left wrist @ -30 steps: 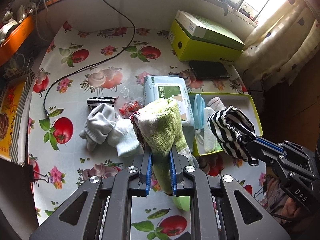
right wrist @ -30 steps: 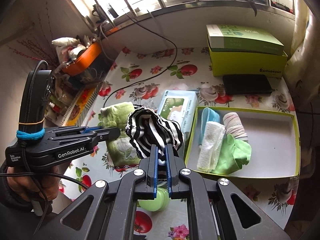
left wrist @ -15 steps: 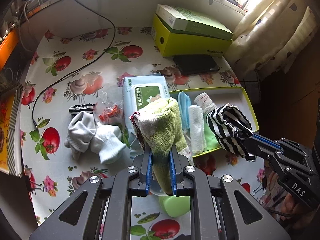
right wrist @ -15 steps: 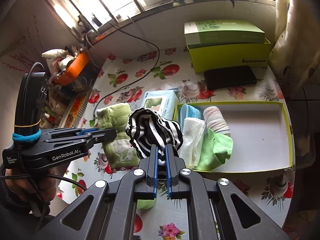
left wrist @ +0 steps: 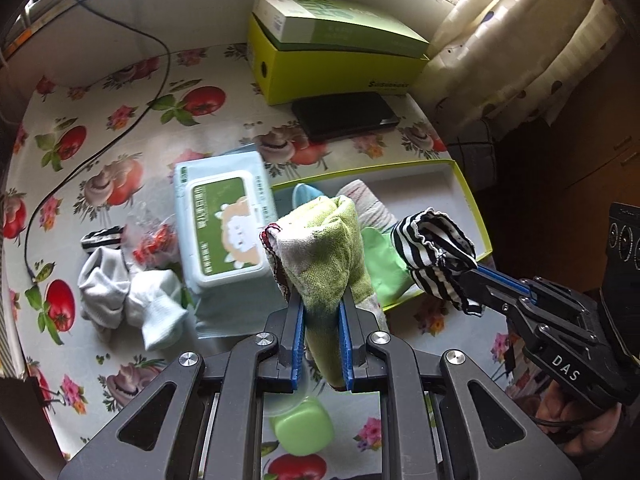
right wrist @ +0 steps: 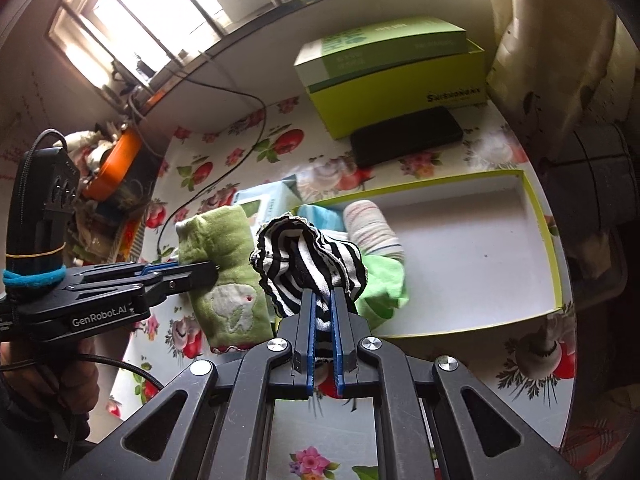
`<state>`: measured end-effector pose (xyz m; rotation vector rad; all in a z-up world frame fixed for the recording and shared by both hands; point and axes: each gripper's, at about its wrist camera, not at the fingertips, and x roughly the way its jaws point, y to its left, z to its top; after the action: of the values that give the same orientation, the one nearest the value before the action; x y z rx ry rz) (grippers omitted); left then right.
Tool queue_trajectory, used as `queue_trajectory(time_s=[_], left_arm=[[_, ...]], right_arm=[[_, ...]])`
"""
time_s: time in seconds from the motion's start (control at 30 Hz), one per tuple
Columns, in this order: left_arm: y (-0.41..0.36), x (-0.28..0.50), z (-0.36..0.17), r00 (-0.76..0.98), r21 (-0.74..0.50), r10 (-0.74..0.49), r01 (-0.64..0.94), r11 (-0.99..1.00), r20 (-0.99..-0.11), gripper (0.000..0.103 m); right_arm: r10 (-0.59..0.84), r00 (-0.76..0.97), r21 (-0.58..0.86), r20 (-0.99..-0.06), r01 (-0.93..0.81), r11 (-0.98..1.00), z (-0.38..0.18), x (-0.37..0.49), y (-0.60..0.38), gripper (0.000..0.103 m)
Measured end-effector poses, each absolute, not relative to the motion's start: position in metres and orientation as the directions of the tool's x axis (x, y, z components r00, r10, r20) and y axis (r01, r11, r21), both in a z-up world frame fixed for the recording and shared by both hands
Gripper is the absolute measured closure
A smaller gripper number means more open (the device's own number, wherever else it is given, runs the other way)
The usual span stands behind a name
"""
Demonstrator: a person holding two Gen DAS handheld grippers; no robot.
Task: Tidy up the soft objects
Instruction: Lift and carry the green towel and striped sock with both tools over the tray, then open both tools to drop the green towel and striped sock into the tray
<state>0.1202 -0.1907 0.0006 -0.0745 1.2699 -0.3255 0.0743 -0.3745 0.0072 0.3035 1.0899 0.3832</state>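
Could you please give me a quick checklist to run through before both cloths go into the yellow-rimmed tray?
1. Left gripper clamped on green towel: ok.
2. Right gripper clamped on striped cloth: ok.
3. Free floor space in tray, right part bare: ok.
4. Left part of tray already holds rolled cloth and light green cloth: ok, avoid stacking there.
5. Cloths hanging above tray floor: cannot tell.
6. White socks still on table: not ok.

The wipes pack (left wrist: 222,232) lies left of the tray (left wrist: 468,196); socks (left wrist: 128,300) lie left of the pack, boxes (left wrist: 336,60) behind.
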Motion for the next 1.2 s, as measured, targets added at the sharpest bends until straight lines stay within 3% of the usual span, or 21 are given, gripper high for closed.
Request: queue_trajectory(time_s=[0.53,1.0,1.2], left_arm=[[-0.240,0.158,-0.024,0.192,-0.270,-0.323,0.261,0.927,-0.927,0.088],[-0.286,0.198,-0.043,0.133,-0.311,-0.359,0.287,0.906,-0.924,0.088],[-0.299,0.207,-0.055,0.105,-0.319,-0.364,0.301,0.899,-0.925,0.088]], right_arm=[[0.341,0.428,0.371,-0.837,-0.013,0.929,-0.030,0.108,-0.434,0.096],[0.153,0.461,0.211,-0.874,0.076,0.975,-0.052,0.145,-0.474,0.096],[0.126,0.431,0.190,-0.893,0.109,0.976,-0.071,0.150,-0.481,0.091]])
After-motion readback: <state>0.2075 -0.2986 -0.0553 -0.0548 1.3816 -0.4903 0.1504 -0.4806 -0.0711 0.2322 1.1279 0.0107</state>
